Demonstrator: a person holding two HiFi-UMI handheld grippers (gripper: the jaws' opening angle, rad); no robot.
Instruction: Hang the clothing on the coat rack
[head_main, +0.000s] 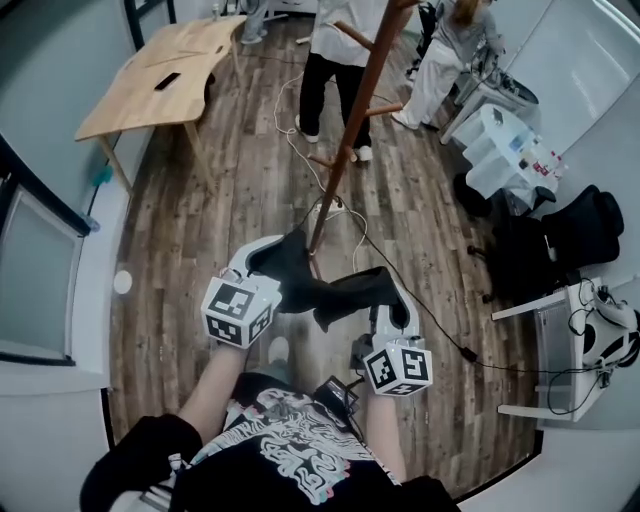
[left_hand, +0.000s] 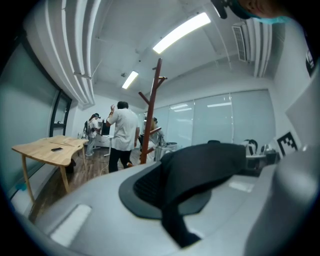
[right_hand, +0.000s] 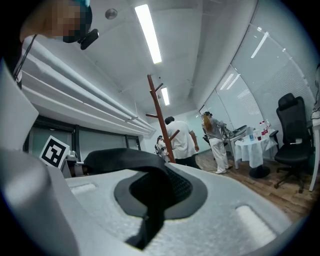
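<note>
A black garment (head_main: 322, 287) hangs stretched between my two grippers over the wood floor. My left gripper (head_main: 274, 252) is shut on its left end and my right gripper (head_main: 396, 298) on its right end. The brown wooden coat rack (head_main: 352, 125) stands just beyond them, its foot close behind the cloth. In the left gripper view the black cloth (left_hand: 200, 167) lies across the jaw pad, with the rack (left_hand: 153, 112) ahead. The right gripper view shows the cloth (right_hand: 137, 162) clamped over the pad and the rack (right_hand: 159, 117) further off.
A person in a white shirt (head_main: 338, 60) stands right behind the rack, and another person (head_main: 445, 50) is at the back right. A wooden table (head_main: 165, 75) is at the left; a white-covered table (head_main: 505, 140), a black chair (head_main: 575, 235) and floor cables (head_main: 350, 225) are also there.
</note>
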